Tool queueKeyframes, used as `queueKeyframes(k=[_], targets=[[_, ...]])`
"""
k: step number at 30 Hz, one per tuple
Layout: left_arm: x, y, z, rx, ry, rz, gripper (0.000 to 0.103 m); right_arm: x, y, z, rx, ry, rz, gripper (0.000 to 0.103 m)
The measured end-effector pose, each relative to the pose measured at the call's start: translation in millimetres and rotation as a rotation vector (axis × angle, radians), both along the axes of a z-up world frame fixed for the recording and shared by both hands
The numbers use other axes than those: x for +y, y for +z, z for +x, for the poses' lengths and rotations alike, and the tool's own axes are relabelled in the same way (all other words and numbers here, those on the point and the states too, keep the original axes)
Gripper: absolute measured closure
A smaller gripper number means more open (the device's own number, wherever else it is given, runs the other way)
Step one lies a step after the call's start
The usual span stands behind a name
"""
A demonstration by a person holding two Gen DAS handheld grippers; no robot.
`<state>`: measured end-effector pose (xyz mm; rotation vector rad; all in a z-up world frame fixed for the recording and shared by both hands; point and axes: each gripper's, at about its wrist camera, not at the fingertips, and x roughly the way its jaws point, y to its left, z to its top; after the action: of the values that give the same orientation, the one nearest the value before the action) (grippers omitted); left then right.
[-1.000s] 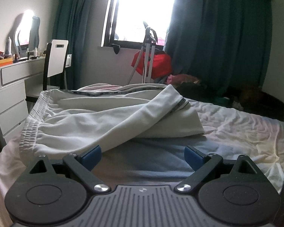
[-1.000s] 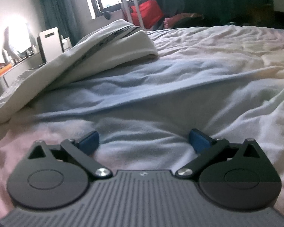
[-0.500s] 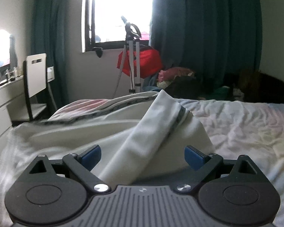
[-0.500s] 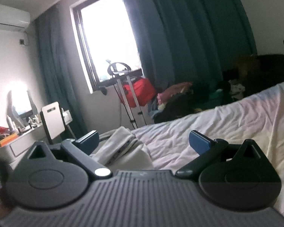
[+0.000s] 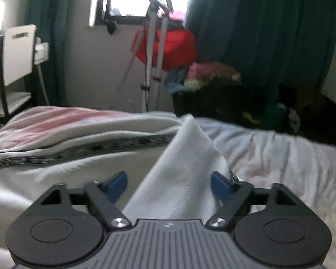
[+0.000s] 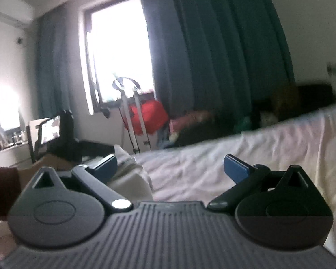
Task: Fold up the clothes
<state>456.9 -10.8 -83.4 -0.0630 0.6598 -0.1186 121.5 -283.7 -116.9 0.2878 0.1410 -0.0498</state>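
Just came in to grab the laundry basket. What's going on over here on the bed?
A person is folding clothes with a handheld claw in each hand. The left claw is open, with a raised fold of a white garment lying between its fingers, not yet pinched. The right claw is open too, holding nothing and pointing toward the window, with the garment's end beside its left finger. The garment lies partly folded on the bed.

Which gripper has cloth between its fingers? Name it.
The left gripper: a white garment fold lies between its open fingers. The right gripper is open over bare bedsheet.
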Motion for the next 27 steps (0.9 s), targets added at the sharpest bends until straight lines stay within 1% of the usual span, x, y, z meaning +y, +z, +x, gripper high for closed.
queueKeyframes(k=[1,2,3,5,7,9,11,13,16,19,25,26,27], targets=[[-2.3,-3.3,4.7,0.022,-0.015,0.009,0.041,-3.9,-4.9,7.1,0.019,-0.012,0.028,0.0],[-4.1,-5.1,6.2,0.035,-0.028,0.014,0.053,-7.8,-8.6,13.4,0.036,-0.029,0.057,0.0],[-5.0,-4.8,4.7,0.039,-0.04,0.017,0.061,-10.0,-12.1,17.8,0.045,-0.047,0.071,0.0],[-6.4,2.1,-6.5,0.032,-0.069,0.012,0.094,-10.5,-17.3,22.3,0.049,-0.077,0.071,0.0],[-9.0,14.8,-27.0,0.002,-0.099,0.017,0.096,-7.2,-18.3,21.5,0.044,-0.085,0.049,0.0],[-11.9,31.3,-58.1,-0.05,-0.143,0.03,0.097,-4.2,-17.3,16.7,0.028,-0.075,0.046,0.0],[-16.4,47.5,-96.9,-0.103,-0.178,0.041,0.098,-1.3,-14.2,10.8,0.014,-0.054,0.046,0.0],[-20.1,58.5,-139.9,-0.147,-0.188,0.048,0.098,2.1,-9.1,7.7,0.007,-0.048,0.026,0.0],[-5.4,52.9,-190.6,-0.146,-0.165,0.021,0.098,5.8,-0.7,-3.7,-0.006,-0.024,0.007,0.0],[9.3,47.3,-241.4,-0.145,-0.142,-0.006,0.098,8.2,4.9,-14.5,-0.004,0.017,0.012,0.0],[38.7,36.1,-343.0,-0.144,-0.096,-0.059,0.097,16.5,11.3,-35.7,0.021,0.14,0.044,0.0],[42.5,34.8,-354.0,-0.144,-0.09,-0.071,0.097,18.2,10.6,-37.9,0.033,0.153,0.051,0.0],[44.4,34.7,-353.6,-0.146,-0.087,-0.087,0.097,19.5,9.1,-38.9,0.051,0.164,0.067,0.0]])
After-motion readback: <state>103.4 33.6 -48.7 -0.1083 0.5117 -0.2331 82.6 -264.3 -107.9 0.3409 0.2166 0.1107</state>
